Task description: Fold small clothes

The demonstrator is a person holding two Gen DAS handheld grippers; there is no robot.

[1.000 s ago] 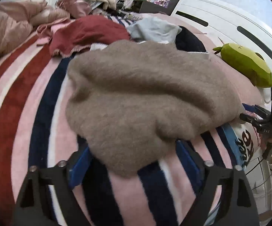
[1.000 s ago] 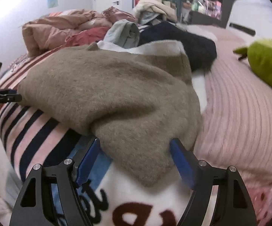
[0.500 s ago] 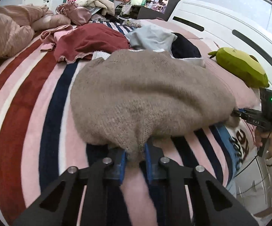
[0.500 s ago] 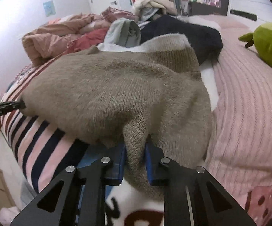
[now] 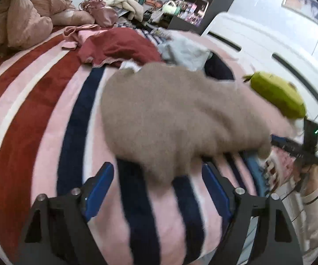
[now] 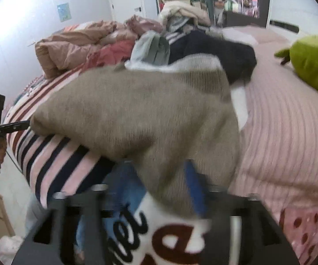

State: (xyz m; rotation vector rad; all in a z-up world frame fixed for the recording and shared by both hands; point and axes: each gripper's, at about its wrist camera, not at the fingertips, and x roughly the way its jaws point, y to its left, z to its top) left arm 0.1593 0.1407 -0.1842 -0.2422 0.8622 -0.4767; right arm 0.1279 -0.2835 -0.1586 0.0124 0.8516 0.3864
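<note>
A taupe knitted sweater (image 5: 181, 114) lies bunched on the striped blanket (image 5: 37, 121). In the left wrist view my left gripper (image 5: 156, 178) has its jaws opening wide. The sweater's near corner lies between the blue fingers (image 5: 99, 181), and neither pad touches it. My right gripper (image 6: 159, 181) is blurred, and its jaws are opening too. Another near corner of the sweater (image 6: 137, 114) hangs between them, loose of the pads. Each view shows the other gripper at the sweater's far side, the right gripper (image 5: 291, 145) and the left gripper (image 6: 6, 128).
More clothes are heaped behind the sweater: a maroon garment (image 5: 119, 46), a grey garment (image 6: 152, 48) and a dark navy garment (image 6: 220, 50). A green plush toy (image 5: 278, 97) lies by the white headboard (image 5: 269, 44). A pink quilt (image 6: 75, 44) is piled at the far left.
Half a second ago both grippers were shut on the sweater's near corners. Now both have opened and let the cloth go, and the left one has drawn back a little.
</note>
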